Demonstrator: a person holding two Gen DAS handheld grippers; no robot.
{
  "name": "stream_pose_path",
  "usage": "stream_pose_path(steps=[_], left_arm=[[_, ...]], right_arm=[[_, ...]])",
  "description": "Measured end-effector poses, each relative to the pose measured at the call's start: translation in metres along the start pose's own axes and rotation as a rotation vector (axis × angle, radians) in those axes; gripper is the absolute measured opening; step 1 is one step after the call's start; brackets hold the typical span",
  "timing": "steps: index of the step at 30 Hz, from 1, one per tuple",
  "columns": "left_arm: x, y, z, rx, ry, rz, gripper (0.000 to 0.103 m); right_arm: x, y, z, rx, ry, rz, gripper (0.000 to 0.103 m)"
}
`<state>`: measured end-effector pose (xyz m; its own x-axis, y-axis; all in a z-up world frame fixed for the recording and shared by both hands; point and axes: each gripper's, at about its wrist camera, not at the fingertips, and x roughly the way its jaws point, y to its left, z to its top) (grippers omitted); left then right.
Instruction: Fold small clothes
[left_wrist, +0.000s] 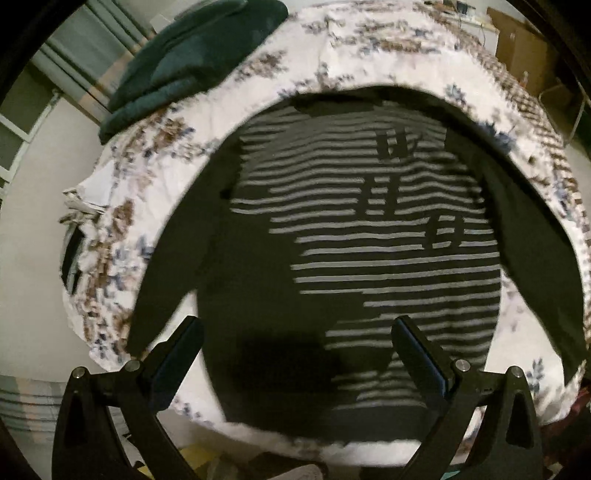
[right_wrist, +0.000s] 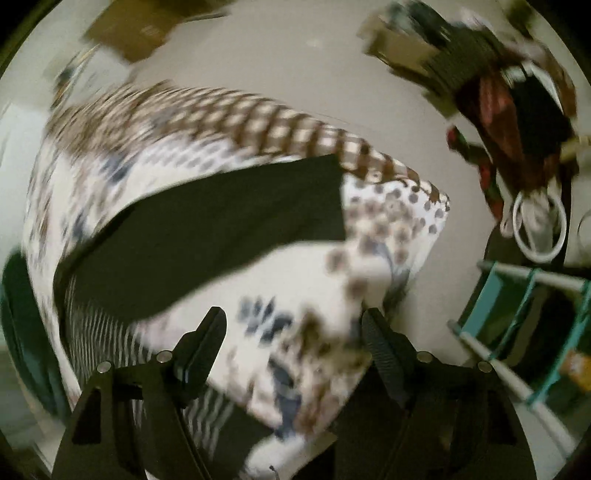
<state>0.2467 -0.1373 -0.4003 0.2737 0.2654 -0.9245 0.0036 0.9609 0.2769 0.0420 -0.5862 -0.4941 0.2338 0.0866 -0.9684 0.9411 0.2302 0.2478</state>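
Striped sweater (left_wrist: 369, 236) flat on the flowery bed (left_wrist: 369, 48), hem nearest. Left tongs (left_wrist: 295, 343) wide, empty, right above hem. Right tongs (right_wrist: 293, 332) wide, empty, beside far sleeve (right_wrist: 221, 225).

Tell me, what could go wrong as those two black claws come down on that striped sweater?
1. The striped sweater lies near the edge of the floral sheet; a tug could slide its hem off.
2. The right gripper hangs open over bare sheet beside the dark sleeve, so it may pinch sheet instead.
3. The left gripper, open over the hem, might catch the sheet with it.
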Motion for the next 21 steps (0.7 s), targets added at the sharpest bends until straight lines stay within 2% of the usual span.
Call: stream_pose_path(steps=[5, 8, 12, 14, 16, 21], left_arm=[[0.055, -0.033, 0.008, 0.012, 0.042, -0.018, 0.103], [0.078, -0.053, 0.015, 0.036, 0.041, -0.028, 0.103], [0.098, -0.063, 0.023, 0.059, 0.034, -0.029, 0.103], [0.102, -0.064, 0.029, 0.061, 0.024, -0.027, 0.103], [0.107, -0.063, 0.034, 0.063, 0.023, -0.026, 0.103], [0.109, -0.057, 0.044, 0.059, 0.008, -0.028, 0.103]], right_arm=[[0.054, -0.014, 0.046, 0.055, -0.046, -0.045, 0.078], [0.080, -0.011, 0.064, 0.042, -0.063, -0.031, 0.078], [0.095, 0.007, 0.066, -0.006, -0.105, -0.061, 0.078], [0.096, 0.020, 0.063, -0.055, -0.116, -0.046, 0.057], [0.094, 0.028, 0.060, -0.091, -0.113, -0.055, 0.013], [0.066, 0.032, 0.053, -0.066, -0.153, 0.008, 0.010]])
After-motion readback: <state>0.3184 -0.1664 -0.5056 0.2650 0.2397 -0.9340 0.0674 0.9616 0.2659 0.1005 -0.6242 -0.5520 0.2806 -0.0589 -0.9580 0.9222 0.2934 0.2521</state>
